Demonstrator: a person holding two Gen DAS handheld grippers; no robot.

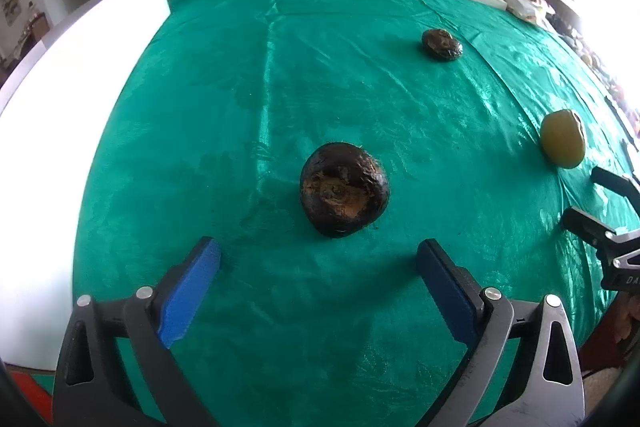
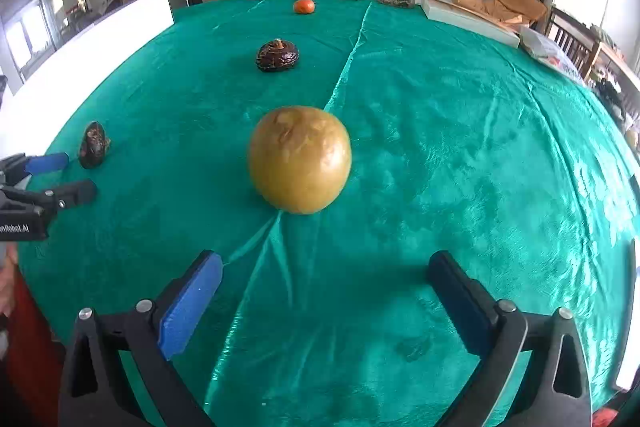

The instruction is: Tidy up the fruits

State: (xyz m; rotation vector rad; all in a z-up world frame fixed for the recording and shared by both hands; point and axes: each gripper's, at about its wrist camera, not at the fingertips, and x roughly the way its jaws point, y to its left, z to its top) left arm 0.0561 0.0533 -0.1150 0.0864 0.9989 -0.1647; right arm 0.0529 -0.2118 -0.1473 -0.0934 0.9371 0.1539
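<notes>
Both the left gripper (image 1: 318, 257) and right gripper (image 2: 325, 269) hover with ridged blue pads spread wide, holding nothing. On the shiny, creased green cloth (image 1: 248, 99), a dark, rough, round fruit (image 1: 344, 195) lies just ahead of the left one. A smooth yellow-green fruit (image 2: 299, 159) lies ahead of the right; a wrinkled dark fruit (image 2: 277, 56) and small orange fruit (image 2: 304, 6) lie farther back.

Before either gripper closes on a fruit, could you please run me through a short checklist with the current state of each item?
1. Left gripper open: ok.
2. Near dark fruit centred ahead of the left gripper: ok.
3. Right gripper open: ok.
4. Yellow fruit centred ahead of the right gripper: ok.
5. Either fruit between the fingers yet: not ok, both lie beyond the tips.
6. Place to put the fruits: cannot tell.
</notes>
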